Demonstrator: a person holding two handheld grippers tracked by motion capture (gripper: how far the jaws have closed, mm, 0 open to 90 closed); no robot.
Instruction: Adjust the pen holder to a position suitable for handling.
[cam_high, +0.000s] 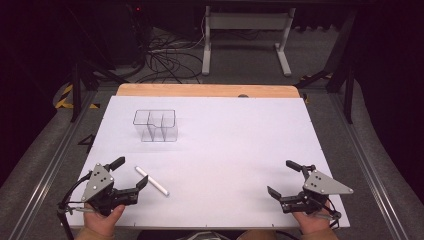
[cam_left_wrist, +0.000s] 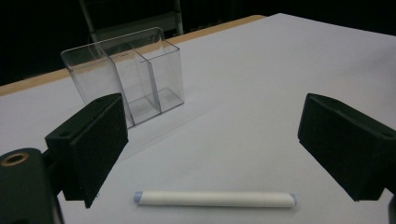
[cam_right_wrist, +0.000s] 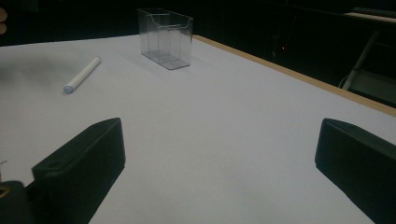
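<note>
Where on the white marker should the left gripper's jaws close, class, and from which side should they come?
Probably at mid-barrel of the white marker, coming down from above with the left gripper and the jaws set across its width. It lies flat on the white table, a slim cylinder clear of the clear organizer, so nothing blocks either long side, and a middle grip should keep it balanced.

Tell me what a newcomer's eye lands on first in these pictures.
First, the white cylindrical marker lying flat on the white table, just ahead of the left gripper, whose jaws stand open. Next, the clear plastic compartment holder standing upright farther back on the left. The right gripper waits open at the near right.
</note>
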